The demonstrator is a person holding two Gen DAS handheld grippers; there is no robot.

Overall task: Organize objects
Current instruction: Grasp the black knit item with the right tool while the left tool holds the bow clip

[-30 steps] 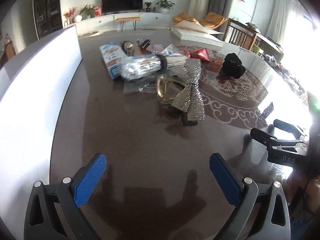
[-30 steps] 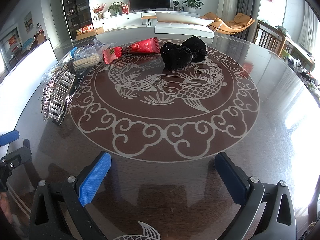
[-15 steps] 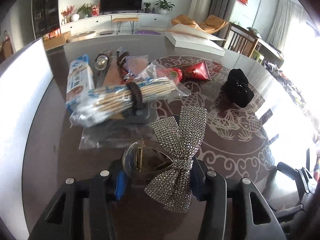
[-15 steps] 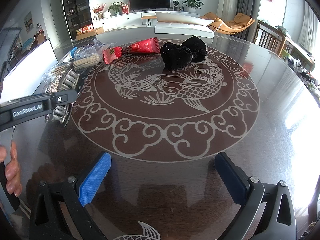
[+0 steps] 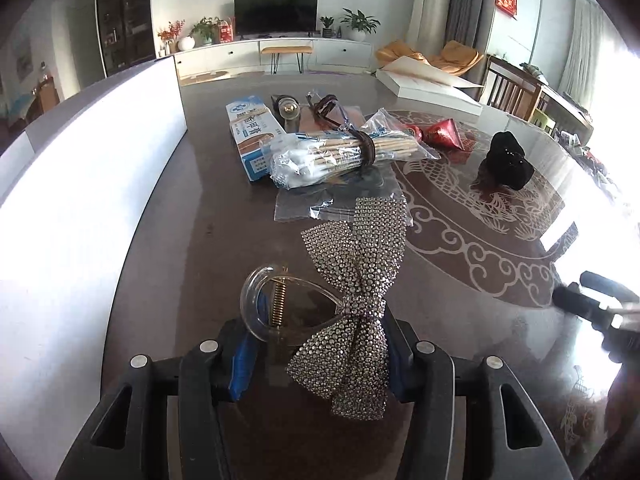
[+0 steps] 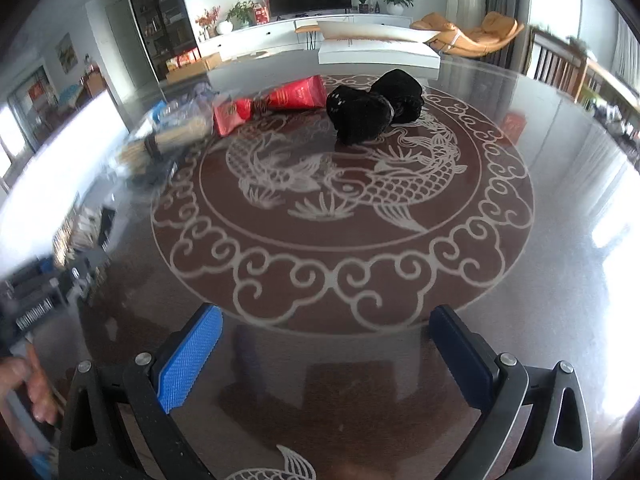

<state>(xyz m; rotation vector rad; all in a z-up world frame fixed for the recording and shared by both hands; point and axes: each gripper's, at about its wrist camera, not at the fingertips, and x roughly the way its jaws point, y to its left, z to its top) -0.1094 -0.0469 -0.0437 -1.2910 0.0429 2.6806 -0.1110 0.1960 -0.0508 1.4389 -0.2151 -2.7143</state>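
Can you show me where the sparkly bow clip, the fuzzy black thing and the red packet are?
sparkly bow clip (image 5: 362, 308): left wrist view, on its knot.
fuzzy black thing (image 6: 360, 114): right wrist view, on the nearer lump.
red packet (image 6: 298, 94): right wrist view, on its flat face.

The left wrist view looks forward low along its fingers (image 5: 244, 364) over the desk (image 5: 192, 248) toward the television (image 5: 276, 14). The right wrist view faces likewise, set above the fish pattern (image 6: 360, 184). Both share the black bundle (image 5: 506, 162) and red packet (image 6: 298, 94).
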